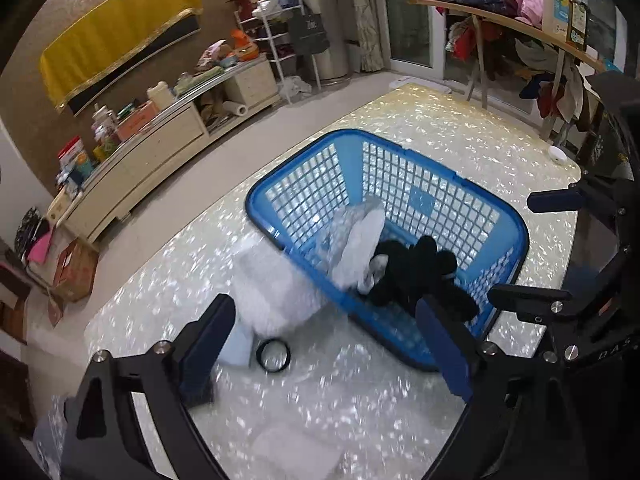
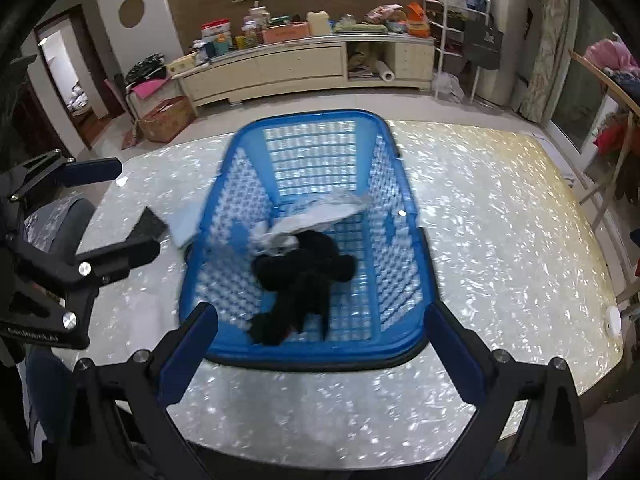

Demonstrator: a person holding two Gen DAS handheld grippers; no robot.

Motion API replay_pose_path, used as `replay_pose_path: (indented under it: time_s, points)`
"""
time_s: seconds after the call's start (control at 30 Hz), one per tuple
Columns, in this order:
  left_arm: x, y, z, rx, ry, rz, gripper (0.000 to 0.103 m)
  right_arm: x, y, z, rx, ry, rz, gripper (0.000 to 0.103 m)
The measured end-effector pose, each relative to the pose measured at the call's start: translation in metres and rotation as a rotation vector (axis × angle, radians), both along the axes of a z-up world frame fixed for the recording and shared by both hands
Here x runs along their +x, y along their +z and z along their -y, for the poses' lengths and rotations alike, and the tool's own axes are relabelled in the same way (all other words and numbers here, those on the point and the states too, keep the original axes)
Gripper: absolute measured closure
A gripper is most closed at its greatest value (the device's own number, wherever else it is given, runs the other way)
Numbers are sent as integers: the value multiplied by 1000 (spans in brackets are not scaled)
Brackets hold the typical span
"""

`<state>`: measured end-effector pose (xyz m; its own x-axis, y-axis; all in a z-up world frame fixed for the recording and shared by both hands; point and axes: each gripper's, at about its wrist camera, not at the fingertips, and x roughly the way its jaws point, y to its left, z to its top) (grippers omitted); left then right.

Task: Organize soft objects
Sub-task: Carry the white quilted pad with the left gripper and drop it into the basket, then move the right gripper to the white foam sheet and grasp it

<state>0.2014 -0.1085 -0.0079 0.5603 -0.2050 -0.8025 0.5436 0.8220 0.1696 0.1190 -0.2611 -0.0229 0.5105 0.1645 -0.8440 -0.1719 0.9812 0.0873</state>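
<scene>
The left gripper [image 1: 324, 344] is seen spread wide and empty above the table [image 1: 360, 408]. The right gripper [image 2: 320, 344] is likewise spread, nothing held, at the near rim of the blue laundry basket [image 2: 404, 184]. The basket's long axis is seen running away from the right wrist camera. Inside it, a black garment [image 2: 304, 276] lies crumpled with a white cloth [image 2: 320, 216] beyond it. A white fluffy item [image 1: 272, 288] is noted outside, touching the basket wall, with a black ring [image 1: 273, 355] just beside it.
</scene>
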Motion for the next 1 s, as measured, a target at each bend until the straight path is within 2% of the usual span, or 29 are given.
replay_pose_path:
  time_s: [0.23,0.33,0.53,0.8,1.0]
  points:
    - [-38,10,-35,-44,79,-7,11,-19,12,-40,1,86,23,0]
    - [-56,14,-52,-37,119,11,11,-21,11,-55,8,124,30,0]
    - [-89,20,-93,-74,199,15,11,-26,6,-89,24,208,20,0]
    - [-119,0,-142,-83,308,-25,11,-28,-10,-133,17,296,-9,0]
    - [-131,-18,-164,-94,364,-56,11,-24,-32,-163,2,348,-51,0]
